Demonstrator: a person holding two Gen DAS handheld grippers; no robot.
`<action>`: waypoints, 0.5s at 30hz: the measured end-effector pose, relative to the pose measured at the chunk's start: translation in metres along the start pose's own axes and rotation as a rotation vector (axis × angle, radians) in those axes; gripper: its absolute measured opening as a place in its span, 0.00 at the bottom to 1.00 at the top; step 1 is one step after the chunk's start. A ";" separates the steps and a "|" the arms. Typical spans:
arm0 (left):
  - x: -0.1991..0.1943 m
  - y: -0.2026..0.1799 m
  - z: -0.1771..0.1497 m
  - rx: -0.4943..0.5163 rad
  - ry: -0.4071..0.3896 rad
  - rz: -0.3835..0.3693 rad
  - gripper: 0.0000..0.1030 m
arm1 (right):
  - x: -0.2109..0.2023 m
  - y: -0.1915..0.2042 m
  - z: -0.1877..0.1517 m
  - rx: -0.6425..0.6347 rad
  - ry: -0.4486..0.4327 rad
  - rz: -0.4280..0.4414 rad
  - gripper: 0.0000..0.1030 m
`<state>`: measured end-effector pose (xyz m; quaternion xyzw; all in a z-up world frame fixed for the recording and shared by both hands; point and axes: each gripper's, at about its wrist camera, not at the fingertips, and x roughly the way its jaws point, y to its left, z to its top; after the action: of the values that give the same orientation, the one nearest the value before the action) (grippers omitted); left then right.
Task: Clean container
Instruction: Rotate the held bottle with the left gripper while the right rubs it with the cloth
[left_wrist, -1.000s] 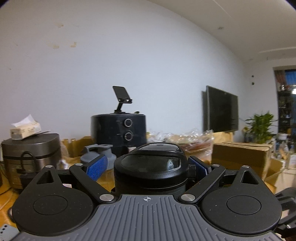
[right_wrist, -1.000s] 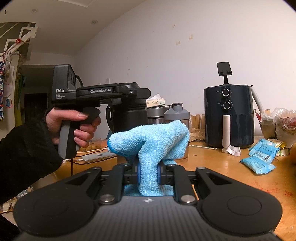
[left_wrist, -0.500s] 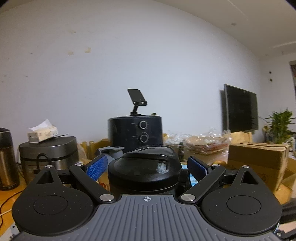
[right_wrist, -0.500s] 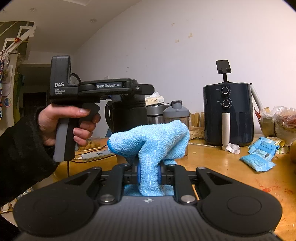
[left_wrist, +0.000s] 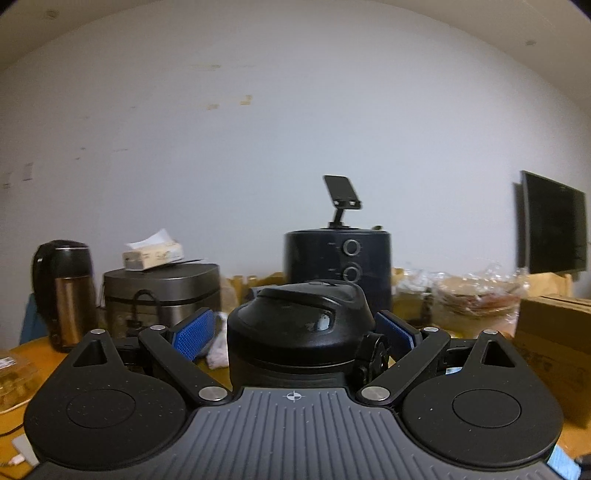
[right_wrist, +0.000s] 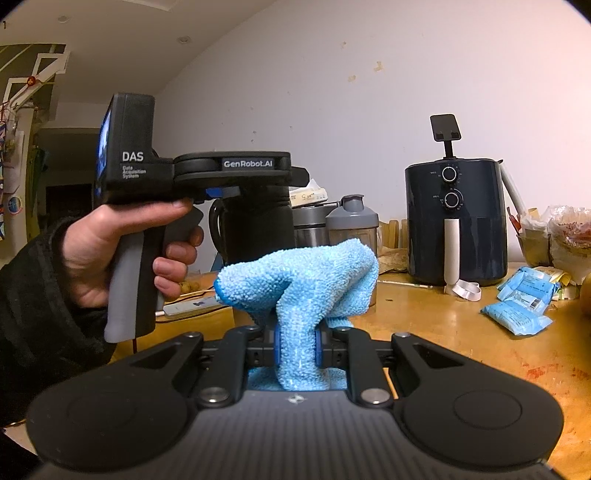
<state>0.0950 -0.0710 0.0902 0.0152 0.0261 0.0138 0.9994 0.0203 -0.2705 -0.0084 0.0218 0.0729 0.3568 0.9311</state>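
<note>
A: Holding the black lidded jug (left_wrist: 299, 339) in our left gripper (left_wrist: 295, 332), jaws wide around its rigid, probably heavy body.

B: Our right gripper (right_wrist: 297, 350) clamps the soft blue microfibre cloth (right_wrist: 299, 284); we wipe below the smooth lid.

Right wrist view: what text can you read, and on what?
"DAS", with "Data Acquisition System" beneath: the left gripper's rear housing.
"GenRobot.AI": the same gripper's side.
Air fryer dial markings: too small to read.
Blue packets and tissue box: print too blurred to read.
</note>
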 end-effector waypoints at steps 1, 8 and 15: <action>-0.001 -0.002 0.001 -0.003 -0.001 0.017 0.92 | 0.000 0.000 0.000 0.000 0.001 0.000 0.13; -0.003 -0.011 0.004 -0.029 0.017 0.107 0.92 | 0.000 -0.002 -0.001 0.005 0.003 -0.001 0.13; -0.005 -0.018 0.004 -0.049 0.025 0.143 0.85 | -0.001 -0.003 -0.002 0.008 0.004 -0.002 0.13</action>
<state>0.0911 -0.0894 0.0936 -0.0077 0.0370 0.0862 0.9956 0.0210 -0.2736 -0.0106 0.0246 0.0763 0.3557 0.9312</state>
